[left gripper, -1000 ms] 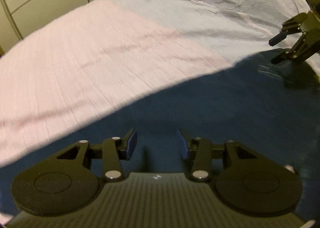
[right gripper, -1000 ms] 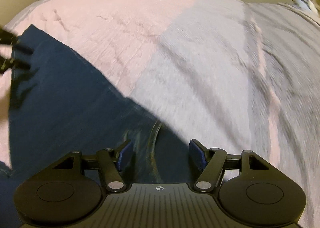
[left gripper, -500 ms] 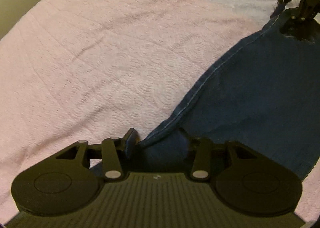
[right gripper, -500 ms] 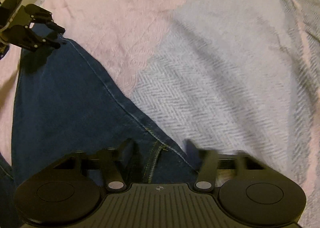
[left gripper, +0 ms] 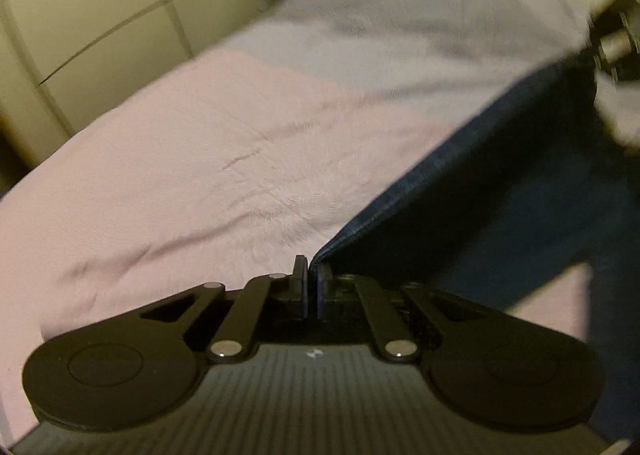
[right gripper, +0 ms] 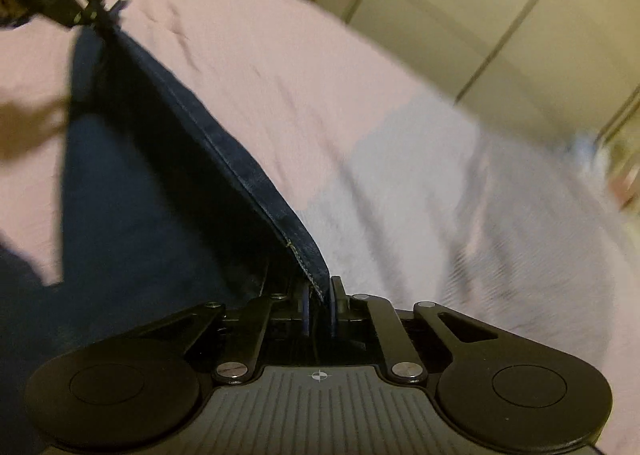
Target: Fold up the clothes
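A stitched edge of the dark blue jeans (left gripper: 500, 191) is pinched between the closed jaws of the left gripper (left gripper: 311, 287), the cloth stretched taut toward two o'clock. The other end is clamped by the right gripper (right gripper: 319, 307), its hem running off toward eleven o'clock. The denim is held above the pink-and-grey bedspread (left gripper: 192, 175).

The pink-and-grey bedspread (left gripper: 208, 159) lies bare and flat beyond the stretched jeans (right gripper: 132, 191), open for passing over. The taut denim hangs between both clamped grippers, blocking the space beneath; cupboard doors (right gripper: 500, 15) bound the far side.
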`<state>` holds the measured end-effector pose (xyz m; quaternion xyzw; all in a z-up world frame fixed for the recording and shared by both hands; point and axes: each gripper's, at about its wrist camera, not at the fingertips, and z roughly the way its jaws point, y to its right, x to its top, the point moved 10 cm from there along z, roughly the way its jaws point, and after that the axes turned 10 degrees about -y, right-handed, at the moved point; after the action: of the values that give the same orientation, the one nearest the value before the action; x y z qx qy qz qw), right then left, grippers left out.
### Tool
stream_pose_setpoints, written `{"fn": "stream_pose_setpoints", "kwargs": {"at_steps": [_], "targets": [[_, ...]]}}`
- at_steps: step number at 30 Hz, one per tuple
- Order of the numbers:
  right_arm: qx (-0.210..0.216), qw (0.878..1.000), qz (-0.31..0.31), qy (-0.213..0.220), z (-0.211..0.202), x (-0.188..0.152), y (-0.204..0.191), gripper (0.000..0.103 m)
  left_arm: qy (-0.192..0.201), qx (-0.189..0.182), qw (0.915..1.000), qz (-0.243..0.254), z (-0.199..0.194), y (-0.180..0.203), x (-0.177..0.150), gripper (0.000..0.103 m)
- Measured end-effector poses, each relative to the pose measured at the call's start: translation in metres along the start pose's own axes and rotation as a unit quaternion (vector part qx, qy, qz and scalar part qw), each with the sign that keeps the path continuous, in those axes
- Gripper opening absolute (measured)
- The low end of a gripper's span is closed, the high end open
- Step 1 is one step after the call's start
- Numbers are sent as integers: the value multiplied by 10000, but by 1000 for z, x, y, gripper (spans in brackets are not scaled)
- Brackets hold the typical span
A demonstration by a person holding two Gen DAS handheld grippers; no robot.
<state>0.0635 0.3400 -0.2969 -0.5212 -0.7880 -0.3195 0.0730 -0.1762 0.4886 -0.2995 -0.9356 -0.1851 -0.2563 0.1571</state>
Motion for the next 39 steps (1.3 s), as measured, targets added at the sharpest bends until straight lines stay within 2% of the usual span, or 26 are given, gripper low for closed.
{"fn": "stream_pose_setpoints", "kwargs": {"at_steps": [2,4,5,6,7,8,9,10,11,12,13,14,16,17,19,22,25,26,27,30,32,35,36,37,38,39], "targets": [[-223,9993,-264,165,-48,-13,-23,7,87,-114,9987,-484,-49,19,-32,2],[-123,9992,-390,-9,-84,-38,-59,7,-121,-413,9924,-1154,-79,47,-76,2],[29,9992,-334,-205,-94,-53,-76,7,-286,-586,9864,-1511,-90,62,-100,3],[228,9979,-71,-609,-95,-73,-94,9,-590,-788,9763,-1925,-93,77,-127,8],[427,9937,197,-1016,-96,-93,-111,17,-897,-870,9633,-2375,-94,88,-154,10],[624,9868,464,-1420,-98,-112,-129,24,-1201,-949,9472,-2817,-95,99,-181,11],[820,9772,730,-1820,-100,-131,-147,42,-1476,-1045,9282,-3252,-97,110,-206,12],[874,9687,1327,-1907,-104,-140,-150,50,-1585,-1230,9080,-3678,-100,116,-222,14],[921,9567,1926,-1980,-107,-149,-151,51,-1562,-1317,8915,-4044,-103,117,-232,18],[964,9410,2517,-2045,-111,-158,-154,52,-1525,-1380,8751,-4380,-105,115,-241,26],[1004,9218,3099,-2103,-115,-167,-156,53,-1423,-1327,8670,-4588,-102,106,-242,30],[1037,8966,3797,-2028,-116,-174,-148,54,-1321,-1273,8583,-4793,-100,97,-243,33],[1086,8313,5131,-1838,-119,-189,-130,54,-1114,-1163,8393,-5193,-95,79,-245,34],[1108,7994,5656,-1697,-119,-196,-121,54,-1010,-1106,8290,-5389,-92,69,-246,38],[1167,7459,6419,-1341,-117,-209,-103,54,-804,-991,8065,-5773,-87,51,-250,42],[1235,6523,7438,-782,-115,-229,-74,54,-688,-857,7652,-6343,-76,29,-265,42],[1160,5940,7952,-358,-115,-251,-52,55,-638,-865,7292,-6758,-62,18,-279,42],[1148,5826,8043,-231,-113,-254,-48,55,-614,-879,7229,-6825,-58,19,-282,41],[1156,5788,8071,-158,-110,-259,-41,55,-589,-889,7168,-6891,-54,20,-285,41],[1122,5727,8120,-101,-99,-270,-29,55,-465,-855,7050,-7025,-48,19,-290,41],[1126,5717,8127,-81,-100,-274,-28,55,-412,-840,7066,-7014,-47,19,-290,39],[1086,5821,8058,-104,-85,-274,-25,55,-366,-725,7440,-6632,-49,18,-279,9],[1067,5828,8055,-125,-79,-276,-24,55,-408,-636,7601,-6454,-50,17,-277,9],[1049,5834,8052,-146,-72,-277,-23,54,-418,-617,7711,-6324,-50,16,-274,7],[1030,5841,8050,-166,-66,-279,-21,45,-388,-585,7783,-6240,-53,15,-272,4],[1019,5898,8009,-167,-66,-277,-17,20,-337,-549,7853,-6157,-56,14,-268,2]]}}
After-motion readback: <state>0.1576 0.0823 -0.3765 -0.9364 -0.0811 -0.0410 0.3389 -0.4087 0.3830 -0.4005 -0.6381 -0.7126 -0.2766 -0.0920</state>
